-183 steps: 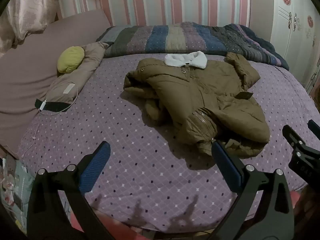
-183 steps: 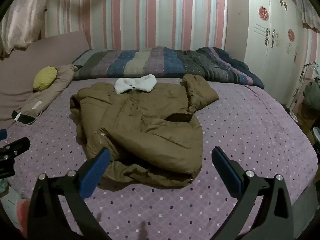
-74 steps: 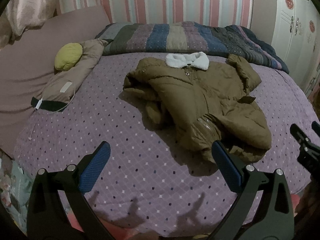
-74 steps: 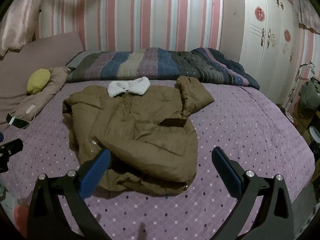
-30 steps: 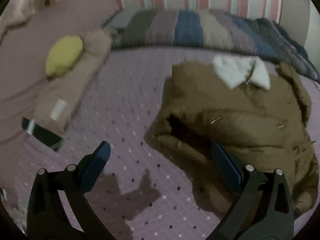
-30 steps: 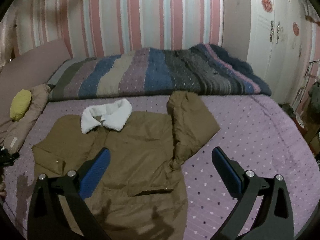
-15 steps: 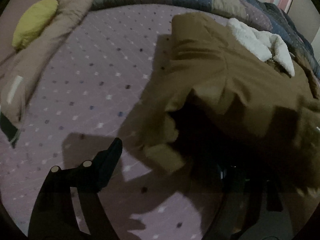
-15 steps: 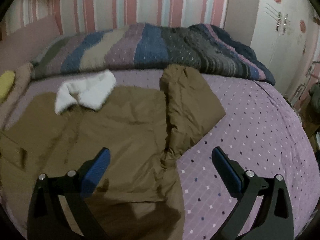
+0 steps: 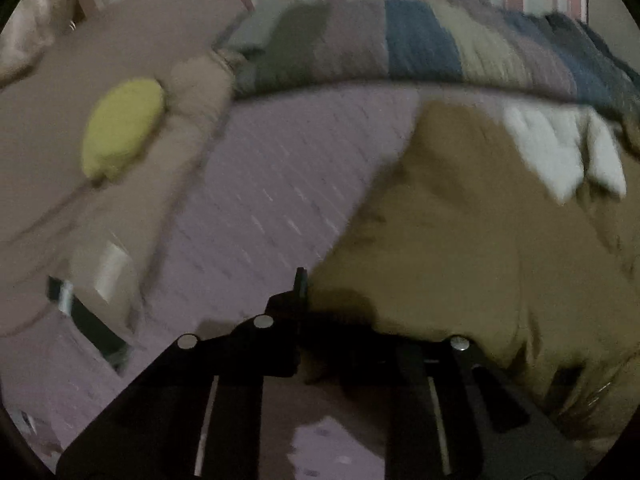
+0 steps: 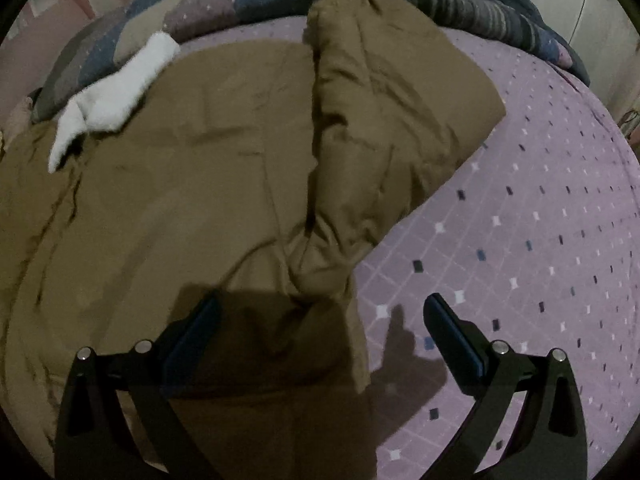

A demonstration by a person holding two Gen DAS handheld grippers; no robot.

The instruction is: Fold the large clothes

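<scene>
A brown padded jacket (image 9: pixel 460 240) with a white fleece collar (image 9: pixel 552 148) lies spread on the purple dotted bed sheet (image 9: pixel 272 184). My left gripper (image 9: pixel 336 300) is at the jacket's left edge. Its jaws are closing with brown fabric between them; the left finger presses on the cloth and the right finger is hidden under it. In the right wrist view the jacket (image 10: pixel 200 180) fills the left half, its sleeve (image 10: pixel 380 120) folded back over the body. My right gripper (image 10: pixel 320 320) hangs open just above the sleeve's lower end and the jacket's right edge.
A striped quilt (image 9: pixel 420 44) is bunched along the far side of the bed. A yellow cushion (image 9: pixel 120 128) rests on a beige pillow (image 9: pixel 188 120) at the left, with a black-and-white object (image 9: pixel 80 312) below it. Bare sheet (image 10: pixel 520 240) stretches to the right of the jacket.
My left gripper came in to the jacket's left edge and its jaws closed from wide open onto the fabric. My right gripper dropped down close over the folded sleeve, still open.
</scene>
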